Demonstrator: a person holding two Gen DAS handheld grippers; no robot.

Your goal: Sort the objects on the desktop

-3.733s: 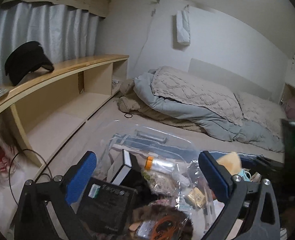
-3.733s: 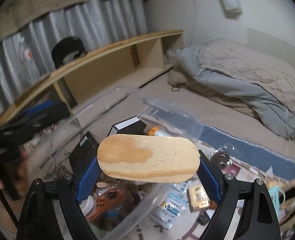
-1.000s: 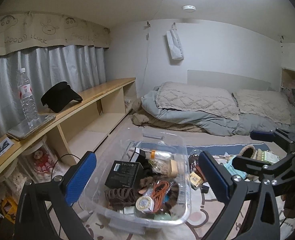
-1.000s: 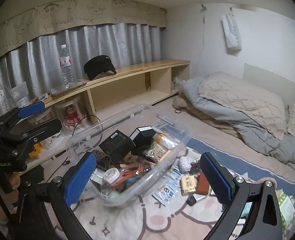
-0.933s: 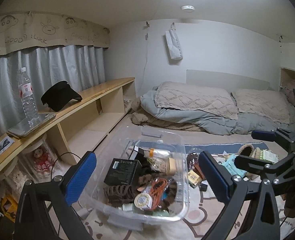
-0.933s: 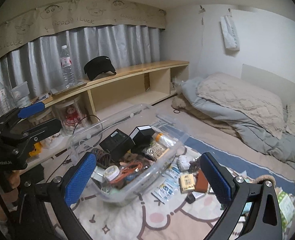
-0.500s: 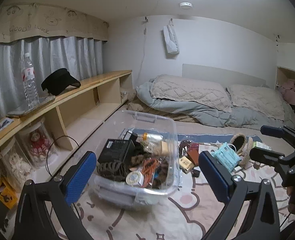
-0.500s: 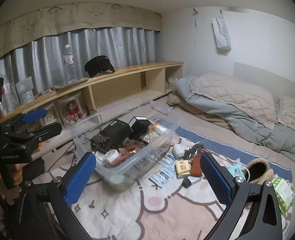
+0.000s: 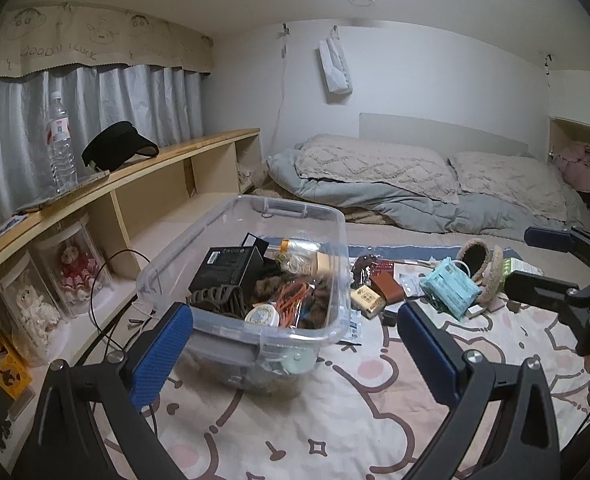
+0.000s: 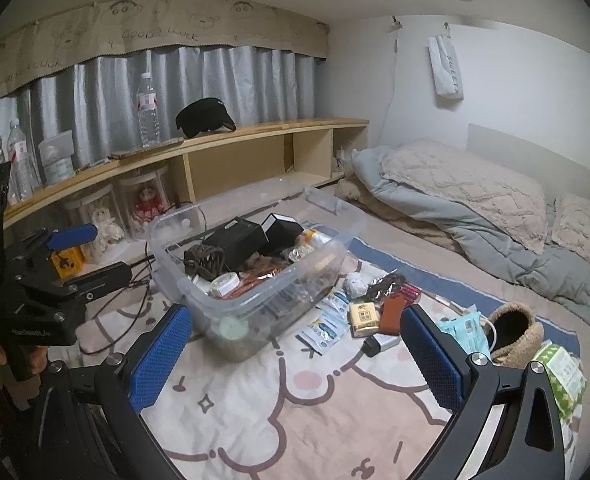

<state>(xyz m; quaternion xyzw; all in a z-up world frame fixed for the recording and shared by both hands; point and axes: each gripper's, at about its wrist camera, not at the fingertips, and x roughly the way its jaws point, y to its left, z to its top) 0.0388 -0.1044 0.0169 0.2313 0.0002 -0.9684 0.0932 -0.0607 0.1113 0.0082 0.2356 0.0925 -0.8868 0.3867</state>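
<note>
A clear plastic bin (image 9: 337,224) (image 10: 337,258) stands on a cartoon-print blanket, holding black boxes, an orange cord, a hair claw and a white tin. Loose items lie to its right: a yellow box (image 9: 369,296) (image 10: 363,314), a brown wallet (image 10: 391,314), a teal tissue pack (image 9: 449,286), sachets (image 10: 327,326) and a woven basket (image 9: 481,268) (image 10: 515,332). My left gripper (image 9: 295,354) is open and empty, held back from the bin's near end. My right gripper (image 10: 295,354) is open and empty, in front of the bin and the loose items.
A wooden shelf (image 9: 143,172) runs along the left wall with a water bottle (image 9: 61,144), a black cap (image 9: 115,150) and doll jars beneath. A cable (image 9: 107,284) lies left of the bin. Bedding (image 9: 395,184) lies behind. A green pack (image 10: 561,372) lies at the right.
Both grippers have drawn back and up from the bin, so more blanket and loose items show. The wooden board that the right gripper held 3.7 s ago is gone from it.
</note>
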